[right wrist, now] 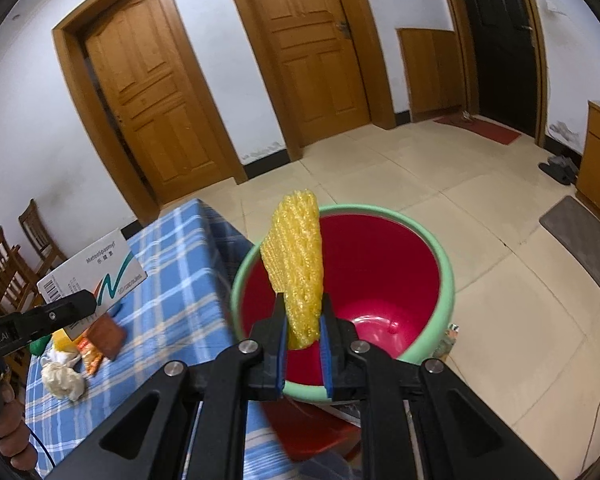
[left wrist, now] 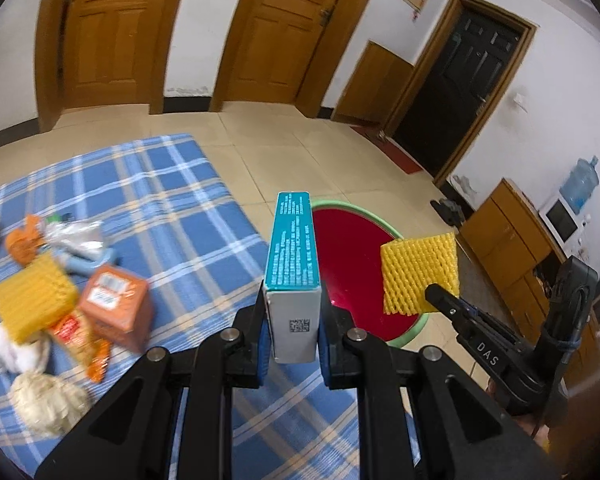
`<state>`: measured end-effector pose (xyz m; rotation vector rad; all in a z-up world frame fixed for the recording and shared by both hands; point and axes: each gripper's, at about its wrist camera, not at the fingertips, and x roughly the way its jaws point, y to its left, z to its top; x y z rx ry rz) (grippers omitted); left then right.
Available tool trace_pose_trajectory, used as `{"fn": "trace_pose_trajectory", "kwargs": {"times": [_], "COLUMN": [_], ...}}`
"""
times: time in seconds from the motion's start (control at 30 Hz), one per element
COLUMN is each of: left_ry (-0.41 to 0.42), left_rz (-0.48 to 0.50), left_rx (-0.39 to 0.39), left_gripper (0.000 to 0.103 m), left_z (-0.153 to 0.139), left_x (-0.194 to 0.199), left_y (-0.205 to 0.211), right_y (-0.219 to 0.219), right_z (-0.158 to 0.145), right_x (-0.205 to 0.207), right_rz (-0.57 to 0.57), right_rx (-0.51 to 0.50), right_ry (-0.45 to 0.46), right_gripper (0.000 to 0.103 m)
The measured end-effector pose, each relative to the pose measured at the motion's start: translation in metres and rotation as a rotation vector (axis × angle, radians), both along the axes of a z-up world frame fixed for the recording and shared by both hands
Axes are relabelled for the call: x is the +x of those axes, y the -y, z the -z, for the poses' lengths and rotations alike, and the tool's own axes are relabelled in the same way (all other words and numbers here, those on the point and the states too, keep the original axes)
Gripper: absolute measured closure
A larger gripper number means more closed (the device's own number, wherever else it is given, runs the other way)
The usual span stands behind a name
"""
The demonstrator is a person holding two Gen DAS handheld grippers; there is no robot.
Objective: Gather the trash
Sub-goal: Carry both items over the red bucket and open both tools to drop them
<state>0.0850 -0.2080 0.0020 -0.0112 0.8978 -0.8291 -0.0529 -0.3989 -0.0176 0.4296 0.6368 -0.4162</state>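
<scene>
My left gripper (left wrist: pixel 293 312) is shut on a white and teal box (left wrist: pixel 294 264), held upright above the table's right edge. The same box (right wrist: pixel 92 276) shows in the right wrist view, still over the blue plaid cloth (right wrist: pixel 172 280). My right gripper (right wrist: pixel 303 320) is shut on a yellow foam net (right wrist: pixel 296 264), held over the red bucket with a green rim (right wrist: pixel 380 264). From the left wrist view the yellow foam net (left wrist: pixel 420 274) hangs above the bucket (left wrist: pixel 352 264). Loose trash lies on the cloth: another yellow foam net (left wrist: pixel 34 300), an orange carton (left wrist: pixel 116 304), crumpled tissues (left wrist: pixel 46 402).
The bucket stands on the tiled floor beside the table's right edge, with a red stool (right wrist: pixel 308 428) beneath. Wooden chairs (right wrist: pixel 4 272) stand at the left. Cabinets (left wrist: pixel 508 248) and a microwave (left wrist: pixel 560 220) line the right wall. A hand (right wrist: pixel 8 432) holds the left gripper's handle.
</scene>
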Motion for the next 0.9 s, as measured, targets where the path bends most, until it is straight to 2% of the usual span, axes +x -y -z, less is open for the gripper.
{"fn": "trace_pose_trajectory", "kwargs": {"times": [0.33,0.67,0.73,0.8,0.9], "left_ry": [-0.028,-0.047,-0.041,-0.031,-0.021], "left_rz": [0.086,0.129,0.135,0.133,0.126], "left_rx": [0.056,0.117,0.127,0.128,0.13], "left_gripper": [0.085,0.084,0.081,0.074,0.074], "left_z": [0.038,0.061,0.061,0.06,0.059], "left_x": [0.005,0.005,0.006,0.004,0.002], "left_y": [0.06,0.091,0.093,0.094,0.094], "right_y": [0.034,0.055,0.057,0.058,0.06], "right_z": [0.028,0.045,0.047,0.048,0.047], "right_x": [0.002,0.002,0.002,0.0,-0.002], "right_rz": [0.059,0.095,0.098,0.101,0.101], "right_rx": [0.045,0.08,0.089,0.095,0.098], "right_ry": [-0.048,-0.073,-0.071,-0.064,-0.056], "right_gripper": [0.086,0.086,0.084,0.077,0.072]}}
